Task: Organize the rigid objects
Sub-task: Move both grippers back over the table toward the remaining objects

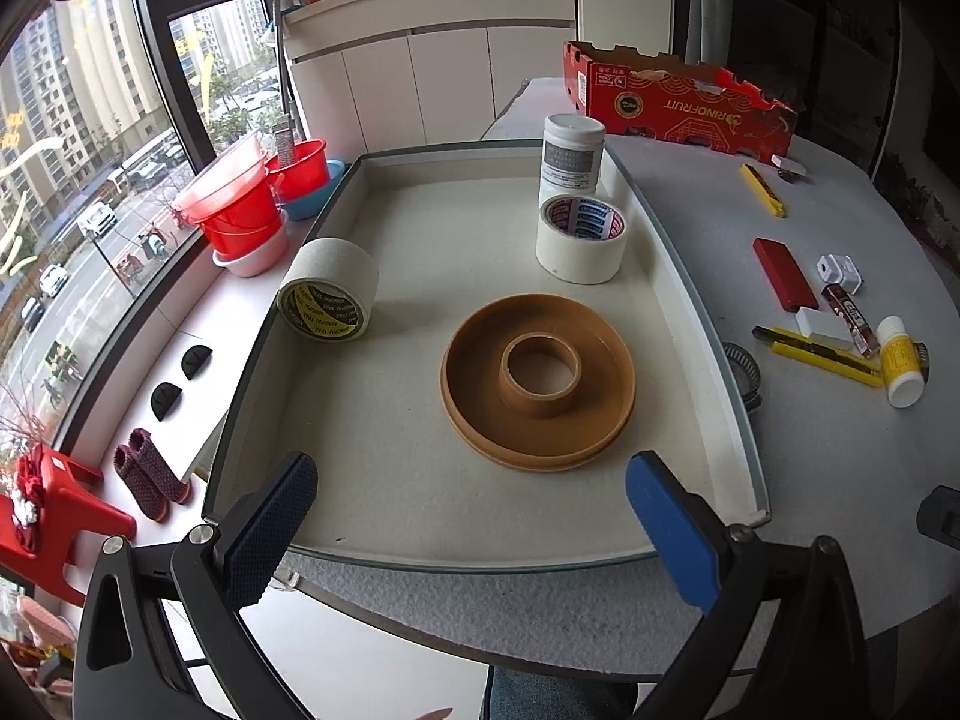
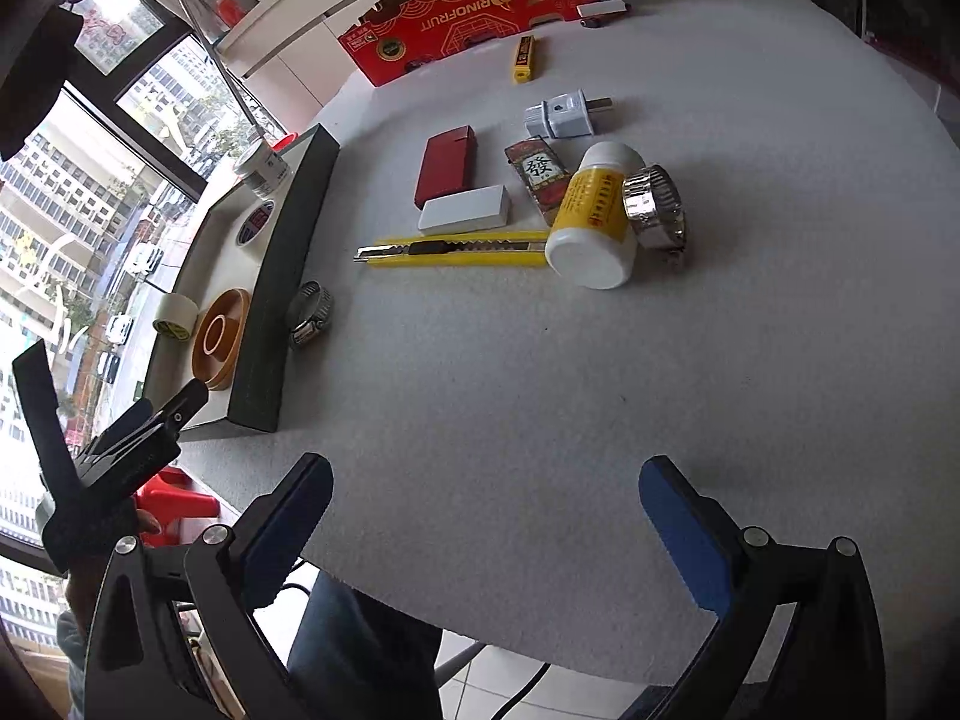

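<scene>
Four things sit inside the shallow white tray [image 1: 678, 312]: a brown plastic spool [image 1: 538, 381] lying flat near the tray's middle, a cream tape roll [image 1: 329, 290] on its side by the tray's left wall, a white tape roll [image 1: 582, 238] with a blue-and-red core label toward the tray's far right corner, and a white jar [image 1: 571, 155] standing upright just behind that roll. Outside the tray's right wall, a steel hose clamp [image 2: 309, 315] rests against the wall on the grey table [image 2: 540, 396]. Farther right of the tray lies a cluster: a yellow utility knife [image 2: 450, 249], a white block [image 2: 465, 216] touching a red case [image 2: 447, 165], a small dark red box [image 2: 539, 177] with a Chinese character on it, a yellow-labelled white bottle [image 2: 591, 222] on its side, and a second hose clamp [image 2: 654, 207] touching that bottle. Beyond these sit a white plug adapter [image 2: 564, 114], a small yellow blade box [image 2: 524, 59] and a red fruit carton [image 2: 474, 18] at the table's far edge.

The left gripper [image 1: 471, 531] hovers over the tray's near edge, its blue-padded fingers wide apart and holding nothing. The right gripper [image 2: 486, 531] hangs over bare table right of the tray, its fingers likewise spread and empty.
</scene>
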A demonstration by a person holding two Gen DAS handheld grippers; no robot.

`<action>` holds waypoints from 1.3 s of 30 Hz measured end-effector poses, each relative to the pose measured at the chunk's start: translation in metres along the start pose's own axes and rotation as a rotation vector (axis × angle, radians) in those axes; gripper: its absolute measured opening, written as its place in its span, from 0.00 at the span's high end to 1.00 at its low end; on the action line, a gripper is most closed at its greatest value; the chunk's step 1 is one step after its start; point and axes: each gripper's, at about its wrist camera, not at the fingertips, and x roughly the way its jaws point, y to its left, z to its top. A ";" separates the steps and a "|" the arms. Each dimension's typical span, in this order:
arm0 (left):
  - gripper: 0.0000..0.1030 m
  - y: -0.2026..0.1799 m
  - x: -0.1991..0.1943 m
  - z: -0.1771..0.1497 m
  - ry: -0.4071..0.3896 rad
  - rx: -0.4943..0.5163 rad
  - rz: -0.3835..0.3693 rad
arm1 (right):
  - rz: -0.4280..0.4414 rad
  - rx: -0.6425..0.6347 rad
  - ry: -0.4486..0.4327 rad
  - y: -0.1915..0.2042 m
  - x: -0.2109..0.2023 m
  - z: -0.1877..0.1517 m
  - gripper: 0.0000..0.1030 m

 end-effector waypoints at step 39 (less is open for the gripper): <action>0.00 -0.157 -0.065 -0.026 -0.052 0.200 -0.221 | -0.307 0.098 -0.121 -0.099 -0.045 -0.015 0.00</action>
